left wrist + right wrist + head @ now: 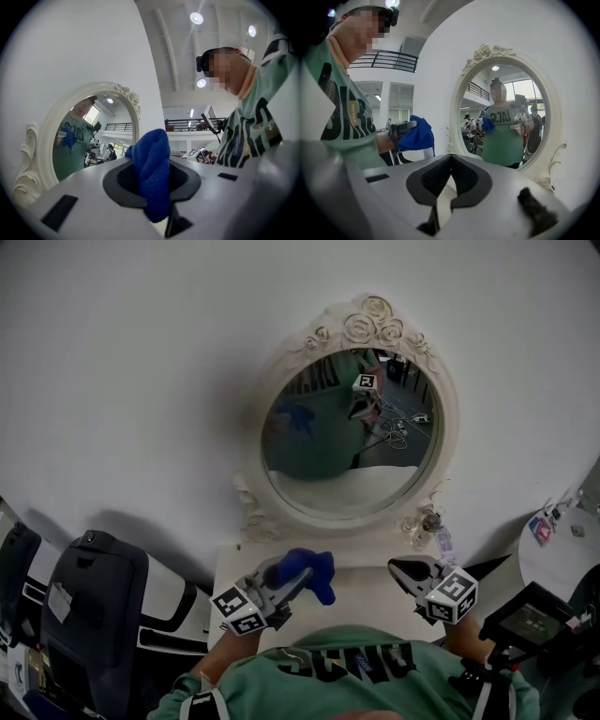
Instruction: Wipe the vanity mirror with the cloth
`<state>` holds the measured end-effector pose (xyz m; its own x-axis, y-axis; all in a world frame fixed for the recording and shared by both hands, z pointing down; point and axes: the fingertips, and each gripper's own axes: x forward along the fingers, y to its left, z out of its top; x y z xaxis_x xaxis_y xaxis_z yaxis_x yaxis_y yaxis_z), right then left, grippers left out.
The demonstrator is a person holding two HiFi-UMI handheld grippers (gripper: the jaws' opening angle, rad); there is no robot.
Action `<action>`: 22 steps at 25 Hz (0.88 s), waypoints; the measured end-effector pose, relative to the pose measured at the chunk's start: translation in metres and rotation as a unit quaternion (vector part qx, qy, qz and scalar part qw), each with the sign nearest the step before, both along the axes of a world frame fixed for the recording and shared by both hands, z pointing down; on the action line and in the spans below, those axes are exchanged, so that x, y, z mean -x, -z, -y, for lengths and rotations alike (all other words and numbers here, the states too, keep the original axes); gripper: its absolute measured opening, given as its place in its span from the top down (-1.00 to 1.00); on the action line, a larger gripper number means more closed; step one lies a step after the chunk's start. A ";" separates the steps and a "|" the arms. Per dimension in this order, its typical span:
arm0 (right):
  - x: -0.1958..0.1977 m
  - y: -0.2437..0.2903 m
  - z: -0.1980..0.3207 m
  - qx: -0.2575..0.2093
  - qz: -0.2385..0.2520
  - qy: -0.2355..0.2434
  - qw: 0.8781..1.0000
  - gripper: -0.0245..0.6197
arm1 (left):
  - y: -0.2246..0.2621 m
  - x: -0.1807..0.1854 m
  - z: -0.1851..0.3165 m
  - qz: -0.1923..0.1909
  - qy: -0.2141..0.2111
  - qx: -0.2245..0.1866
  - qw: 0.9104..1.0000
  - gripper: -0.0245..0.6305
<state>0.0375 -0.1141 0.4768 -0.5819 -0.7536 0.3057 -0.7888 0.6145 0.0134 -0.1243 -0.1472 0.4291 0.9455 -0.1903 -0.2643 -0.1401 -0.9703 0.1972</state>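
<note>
An oval vanity mirror (pixel 323 474) in an ornate cream frame stood against a white wall, at the back of a small white desk (pixel 370 601); the head view looked steeply down on it. A person (pixel 347 676) in a green shirt stood in front of the mirror, holding a tool in each hand; their reflection showed in the glass.

The left tool (pixel 287 579) hovered in front of the mirror's lower left edge, above the desk; its jaws were clamped on a bunched blue cloth (pixel 311 573). In the left gripper view the cloth (pixel 153 164) stood up between the jaws and hung over their front, while the mirror (pixel 89 136) lay off to that view's left, apart from the cloth.

The right tool (pixel 406 570) hovered in front of the mirror's lower right edge; in the right gripper view its jaws (pixel 450 180) were drawn together with nothing between them.

As a judgement of progress: the cloth was in hand and brought near the mirror, but it did not touch the glass; the pictures showed no sign either way of wiped areas; the wiping itself appeared to be left, beginning with raising the cloth to the glass.
</note>
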 end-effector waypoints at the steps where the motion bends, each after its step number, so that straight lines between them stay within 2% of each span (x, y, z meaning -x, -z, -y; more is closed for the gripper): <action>1: -0.011 -0.001 0.004 0.000 -0.003 0.007 1.000 0.89 | 0.000 -0.010 0.004 0.000 0.009 -0.005 1.000 0.64; 4: -0.050 -0.005 0.020 0.010 -0.012 0.038 0.999 0.89 | 0.001 -0.043 0.028 0.005 0.065 -0.010 0.998 0.64; 6: -0.079 -0.006 0.033 0.018 -0.011 0.055 0.998 0.89 | 0.006 -0.062 0.049 0.015 0.113 -0.008 0.993 0.64; 8: -0.101 -0.003 0.044 0.016 0.000 0.053 0.998 0.89 | 0.015 -0.071 0.065 0.028 0.149 -0.017 0.988 0.64; 11: -0.109 0.002 0.050 -0.001 0.030 0.038 0.999 0.89 | 0.043 -0.066 0.079 0.059 0.194 -0.064 0.977 0.64; 13: -0.104 0.002 0.051 -0.013 0.037 0.043 0.998 0.89 | 0.070 -0.061 0.094 0.094 0.233 -0.121 0.960 0.64; 14: -0.102 0.000 0.051 -0.015 0.037 0.046 0.998 0.89 | 0.086 -0.058 0.104 0.115 0.257 -0.155 0.947 0.64; 15: -0.102 -0.003 0.052 -0.014 0.036 0.047 0.998 0.89 | 0.104 -0.056 0.114 0.138 0.284 -0.192 0.929 0.64; 16: -0.102 -0.005 0.053 -0.012 0.036 0.046 0.998 0.89 | 0.123 -0.054 0.125 0.161 0.314 -0.228 0.908 0.64; 19: -0.105 -0.006 0.055 -0.011 0.042 0.035 0.998 0.89 | 0.176 -0.051 0.158 0.227 0.406 -0.312 0.829 0.64; 22: -0.112 -0.007 0.056 -0.015 0.040 0.027 0.999 0.89 | 0.210 -0.056 0.188 0.275 0.479 -0.367 0.749 0.64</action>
